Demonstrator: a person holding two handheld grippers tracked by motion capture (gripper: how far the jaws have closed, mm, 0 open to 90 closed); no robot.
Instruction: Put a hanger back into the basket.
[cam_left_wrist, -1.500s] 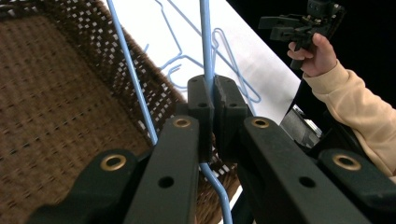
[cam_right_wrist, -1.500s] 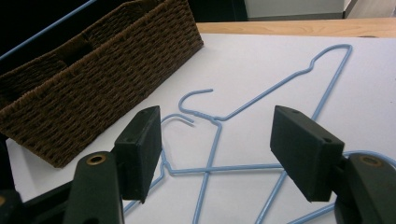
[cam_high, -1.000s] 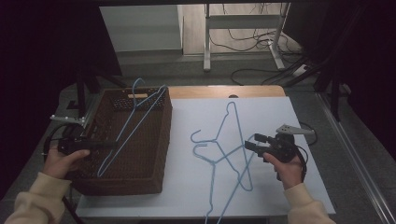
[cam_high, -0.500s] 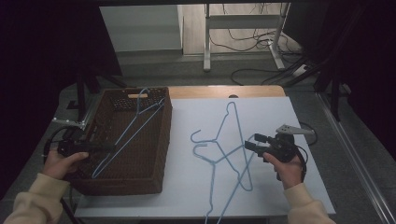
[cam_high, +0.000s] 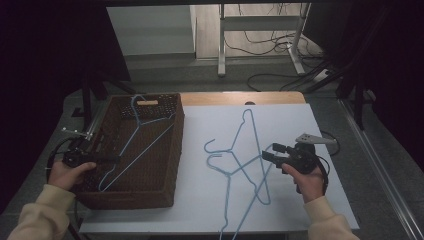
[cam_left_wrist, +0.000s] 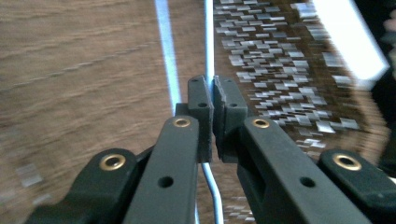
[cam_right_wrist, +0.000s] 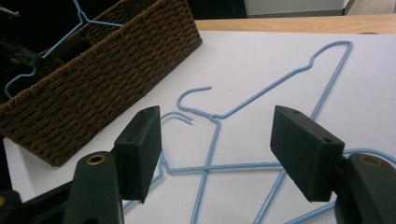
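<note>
A brown wicker basket (cam_high: 131, 198) stands on the left of the white table top (cam_high: 300, 125). A blue wire hanger (cam_high: 146, 131) lies slanting inside the basket, its hook near the back wall. My left gripper (cam_high: 109, 160) reaches over the basket's left rim. In the left gripper view it (cam_left_wrist: 213, 100) is shut on the hanger's wire (cam_left_wrist: 209, 42). Two more blue hangers lie crossed on the table, one (cam_high: 250, 131) farther back, one (cam_high: 227, 200) nearer. My right gripper (cam_high: 268, 152) hovers open at their right side, and between its jaws (cam_right_wrist: 215, 149) I see both hangers (cam_right_wrist: 285, 77) and the basket (cam_right_wrist: 107, 77).
A wooden strip (cam_high: 240, 98) runs along the table's back edge. Beyond it are a metal desk frame (cam_high: 260, 30) and cables (cam_high: 270, 80) on the floor. The table's right and front edges lie close to my right hand.
My left gripper has sunk with the hanger. The hanger stood tilted with its hook above the basket's back rim and now lies down inside the basket. The right gripper has kept still.
</note>
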